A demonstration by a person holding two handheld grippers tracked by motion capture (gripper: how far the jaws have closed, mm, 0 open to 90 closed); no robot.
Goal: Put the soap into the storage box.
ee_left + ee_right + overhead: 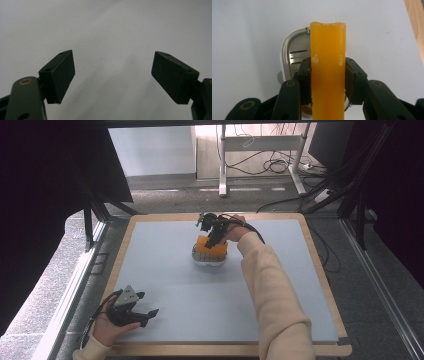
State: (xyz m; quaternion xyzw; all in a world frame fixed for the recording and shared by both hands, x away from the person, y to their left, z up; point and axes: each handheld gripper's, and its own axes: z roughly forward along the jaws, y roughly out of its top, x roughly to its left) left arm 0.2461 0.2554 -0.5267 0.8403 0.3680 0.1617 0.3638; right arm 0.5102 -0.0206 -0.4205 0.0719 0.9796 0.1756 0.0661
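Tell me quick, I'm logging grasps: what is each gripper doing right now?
Left gripper: open, holding nothing, over the bare mat.
Right gripper: closed on the orange bar, above the metal dish.

The orange block [327, 72] ran off the bottom edge of the right gripper view and covered most of the metal tray [293, 53] beneath it; from the high view, the tray's contents were too small to tell.
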